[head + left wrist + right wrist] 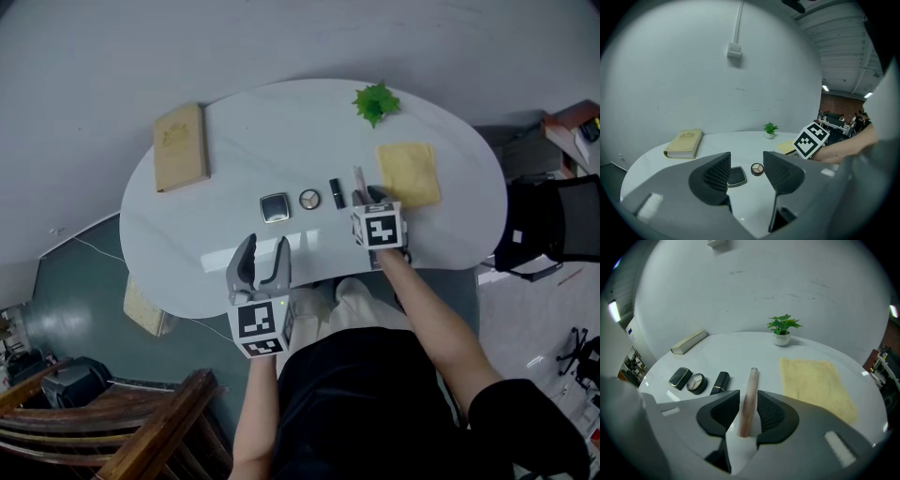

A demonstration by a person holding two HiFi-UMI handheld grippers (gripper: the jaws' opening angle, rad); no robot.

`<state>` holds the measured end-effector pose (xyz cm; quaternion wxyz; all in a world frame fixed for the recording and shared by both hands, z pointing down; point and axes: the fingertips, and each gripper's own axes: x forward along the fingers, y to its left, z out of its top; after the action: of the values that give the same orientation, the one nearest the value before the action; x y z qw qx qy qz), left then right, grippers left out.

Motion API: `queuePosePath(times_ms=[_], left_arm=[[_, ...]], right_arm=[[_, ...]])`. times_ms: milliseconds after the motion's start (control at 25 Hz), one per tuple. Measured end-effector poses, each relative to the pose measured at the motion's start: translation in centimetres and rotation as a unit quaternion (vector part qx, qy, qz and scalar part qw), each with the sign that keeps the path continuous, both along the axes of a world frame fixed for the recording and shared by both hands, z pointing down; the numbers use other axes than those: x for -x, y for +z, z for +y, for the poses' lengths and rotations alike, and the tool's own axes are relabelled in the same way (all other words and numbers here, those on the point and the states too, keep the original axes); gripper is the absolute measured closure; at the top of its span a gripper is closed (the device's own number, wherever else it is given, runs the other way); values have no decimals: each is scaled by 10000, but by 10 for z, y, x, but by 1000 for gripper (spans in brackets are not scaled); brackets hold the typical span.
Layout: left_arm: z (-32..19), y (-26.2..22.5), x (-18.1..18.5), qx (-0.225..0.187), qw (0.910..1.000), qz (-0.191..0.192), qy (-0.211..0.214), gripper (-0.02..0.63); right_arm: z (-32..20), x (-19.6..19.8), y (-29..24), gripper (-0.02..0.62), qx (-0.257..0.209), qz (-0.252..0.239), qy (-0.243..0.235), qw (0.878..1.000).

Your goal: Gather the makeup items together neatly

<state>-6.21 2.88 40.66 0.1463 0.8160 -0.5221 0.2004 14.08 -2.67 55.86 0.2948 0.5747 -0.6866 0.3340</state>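
Note:
On the white oval table [281, 122] the makeup items lie in a row: a square black compact [275, 207], a round eyeshadow palette [309, 198], a black lipstick [337, 192] and a slim pink tube [359, 180]. My right gripper [366, 197] is down at the tube's near end. In the right gripper view the tube [750, 394] lies on the table between the jaws of the right gripper [748, 416], with a thin gap showing beside it. My left gripper [260, 262] hovers open and empty near the front edge, pointing at the compact [736, 176] and the palette [757, 168].
A folded yellow cloth [409, 173] lies just right of the tube. A tan book [181, 146] rests at the table's far left and a small potted plant [376, 101] at the back edge. A wooden chair [141, 431] stands on the floor at lower left.

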Motion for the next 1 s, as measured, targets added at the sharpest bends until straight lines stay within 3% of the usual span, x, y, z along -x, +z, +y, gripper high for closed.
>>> queuePosePath(times_ms=[600, 1000], left_arm=[[-6, -28, -13, -358, 9992, 117, 129, 391], [-10, -51, -35, -588, 9972, 310, 335, 394]], right_arm=[[2, -1, -56, 472, -508, -98, -179, 9985], [15, 8, -120, 472, -1188, -112, -629, 9909]])
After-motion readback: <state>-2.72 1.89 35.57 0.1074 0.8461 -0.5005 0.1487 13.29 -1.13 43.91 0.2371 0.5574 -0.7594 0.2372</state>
